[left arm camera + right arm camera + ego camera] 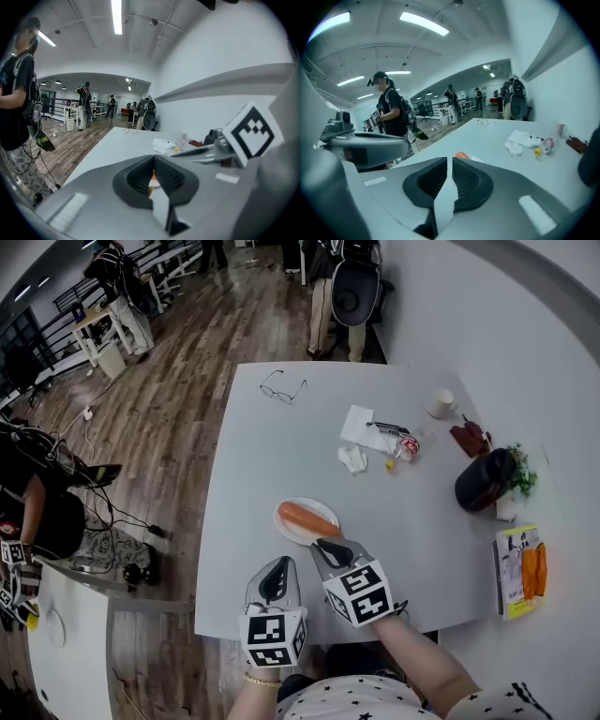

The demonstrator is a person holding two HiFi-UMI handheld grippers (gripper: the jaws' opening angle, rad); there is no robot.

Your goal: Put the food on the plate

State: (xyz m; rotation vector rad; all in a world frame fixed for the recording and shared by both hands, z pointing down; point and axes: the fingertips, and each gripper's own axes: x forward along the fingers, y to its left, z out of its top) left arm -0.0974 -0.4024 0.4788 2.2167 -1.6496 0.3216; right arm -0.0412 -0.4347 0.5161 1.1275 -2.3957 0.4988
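Note:
An orange sausage-like piece of food (305, 517) lies on a small white plate (289, 528) near the front of the grey table (281, 446). My right gripper (330, 546) sits just to the right of the plate's near rim, its jaws closed to a thin slit with nothing between them. My left gripper (279, 570) hovers a little nearer than the plate, also shut and empty. In the right gripper view the food (461, 154) peeks over the closed jaws of the right gripper (450, 161). In the left gripper view the left gripper (153, 159) shows an orange sliver of the food (153, 177) through its slit.
Eyeglasses (282, 387) lie at the far left of the table. White tissues (361, 427), a small can (409, 446), a cup (442, 402), a black bag (486, 479) and a book (521, 570) occupy the right side. The table's front edge runs under the grippers. People stand behind on the wooden floor.

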